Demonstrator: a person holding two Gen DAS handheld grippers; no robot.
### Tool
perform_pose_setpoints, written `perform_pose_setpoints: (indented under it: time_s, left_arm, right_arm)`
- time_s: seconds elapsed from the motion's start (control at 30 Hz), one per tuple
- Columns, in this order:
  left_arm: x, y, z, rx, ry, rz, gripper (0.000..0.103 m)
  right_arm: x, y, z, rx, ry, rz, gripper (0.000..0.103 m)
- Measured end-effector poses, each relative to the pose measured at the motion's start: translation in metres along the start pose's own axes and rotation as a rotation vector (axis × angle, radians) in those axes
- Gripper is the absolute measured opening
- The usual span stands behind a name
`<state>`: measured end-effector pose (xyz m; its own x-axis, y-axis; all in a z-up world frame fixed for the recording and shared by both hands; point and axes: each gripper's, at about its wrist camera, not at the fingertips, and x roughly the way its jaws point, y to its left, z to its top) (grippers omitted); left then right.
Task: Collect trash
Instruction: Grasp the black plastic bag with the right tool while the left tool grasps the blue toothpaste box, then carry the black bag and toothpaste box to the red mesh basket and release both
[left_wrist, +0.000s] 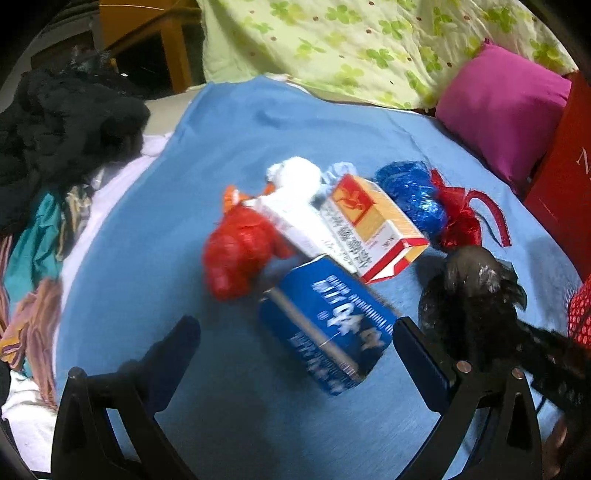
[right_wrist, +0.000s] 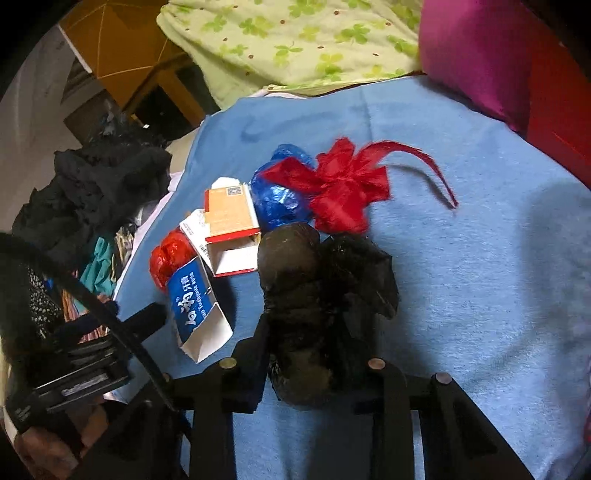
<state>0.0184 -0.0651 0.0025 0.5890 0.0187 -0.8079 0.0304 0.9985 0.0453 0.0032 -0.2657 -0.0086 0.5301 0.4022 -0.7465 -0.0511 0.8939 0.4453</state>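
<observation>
Trash lies in a heap on a blue cloth (left_wrist: 240, 125): a blue toothpaste box (left_wrist: 325, 321), a red-and-yellow carton (left_wrist: 373, 225), a white box (left_wrist: 291, 225), a red plastic wad (left_wrist: 236, 251), white crumpled paper (left_wrist: 295, 177), a blue foil ball (left_wrist: 410, 195) and a red ribbon (left_wrist: 458, 218). My left gripper (left_wrist: 295, 350) is open, with the near end of the blue box between its fingers and untouched. My right gripper (right_wrist: 310, 332) is shut on a crumpled black plastic bag (right_wrist: 295, 295), just in front of the red ribbon (right_wrist: 343, 188).
A pile of dark and coloured clothes (left_wrist: 55, 147) lies along the left edge. Behind the cloth are a green clover quilt (left_wrist: 369, 44) and a pink pillow (left_wrist: 498, 110). A red paper bag (left_wrist: 561, 177) stands at the right, with wooden furniture (left_wrist: 147, 37) far left.
</observation>
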Motion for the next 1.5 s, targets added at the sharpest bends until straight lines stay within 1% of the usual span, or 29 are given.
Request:
perform_pose_setpoints:
  time_s: [0.07, 0.17, 0.23, 0.33, 0.47, 0.57, 0.63, 0.67, 0.7, 0.83, 0.9, 0.97, 1.07, 1.13, 1.3, 1.37, 1.5]
  left_arm:
    - [0.009, -0.006, 0.004, -0.013, 0.017, 0.002, 0.103]
    - [0.016, -0.008, 0.008, -0.049, 0.031, 0.001, 0.103]
    - [0.019, -0.010, 0.010, -0.067, 0.039, -0.008, 0.103]
    - [0.023, -0.016, 0.010, -0.066, 0.041, 0.003, 0.103]
    - [0.034, -0.019, 0.007, -0.060, 0.071, 0.048, 0.103]
    - [0.040, -0.013, 0.004, -0.082, 0.091, 0.032, 0.103]
    - [0.042, -0.011, 0.003, -0.078, 0.106, 0.029, 0.097]
    - [0.043, -0.009, 0.002, -0.080, 0.112, 0.015, 0.089]
    - [0.043, -0.007, 0.001, -0.086, 0.117, 0.007, 0.088]
    - [0.035, -0.003, -0.002, -0.081, 0.083, 0.002, 0.083]
    - [0.029, -0.001, -0.005, -0.085, 0.070, -0.004, 0.078]
    - [0.026, 0.001, -0.006, -0.088, 0.066, -0.014, 0.076]
    - [0.021, 0.003, -0.012, -0.077, 0.052, -0.007, 0.073]
    - [0.015, 0.006, -0.016, -0.080, 0.041, -0.014, 0.072]
    - [-0.001, 0.007, -0.020, -0.051, 0.003, -0.019, 0.072]
    - [-0.013, 0.004, -0.019, -0.041, -0.022, -0.027, 0.072]
    - [-0.046, -0.015, -0.012, 0.021, -0.100, -0.060, 0.072]
  right_arm:
    - [-0.002, -0.005, 0.000, 0.012, -0.001, -0.019, 0.034]
    - [-0.009, -0.016, 0.000, 0.036, -0.002, -0.012, 0.034]
    - [-0.009, -0.016, -0.001, 0.033, -0.003, -0.017, 0.034]
    - [-0.009, -0.017, -0.001, 0.031, -0.002, -0.013, 0.034]
    - [-0.010, -0.017, -0.002, 0.030, -0.002, -0.008, 0.034]
    - [-0.009, -0.015, -0.002, 0.024, -0.002, -0.005, 0.034]
    - [-0.009, -0.013, -0.003, 0.020, -0.001, -0.003, 0.034]
    - [-0.009, -0.013, -0.003, 0.016, -0.002, -0.002, 0.034]
    - [-0.009, -0.011, -0.003, 0.011, -0.005, -0.002, 0.034]
    - [-0.013, -0.004, -0.004, -0.024, -0.032, 0.000, 0.034]
    - [-0.016, -0.001, -0.005, -0.042, -0.049, 0.005, 0.034]
    - [-0.023, 0.003, -0.006, -0.069, -0.077, 0.009, 0.034]
    - [-0.033, 0.008, -0.007, -0.103, -0.118, 0.018, 0.034]
    - [-0.040, 0.010, -0.008, -0.119, -0.144, 0.021, 0.034]
    - [-0.061, 0.012, -0.011, -0.148, -0.213, 0.037, 0.034]
    - [-0.070, 0.012, -0.011, -0.156, -0.243, 0.037, 0.034]
    - [-0.094, 0.008, -0.014, -0.162, -0.309, 0.034, 0.034]
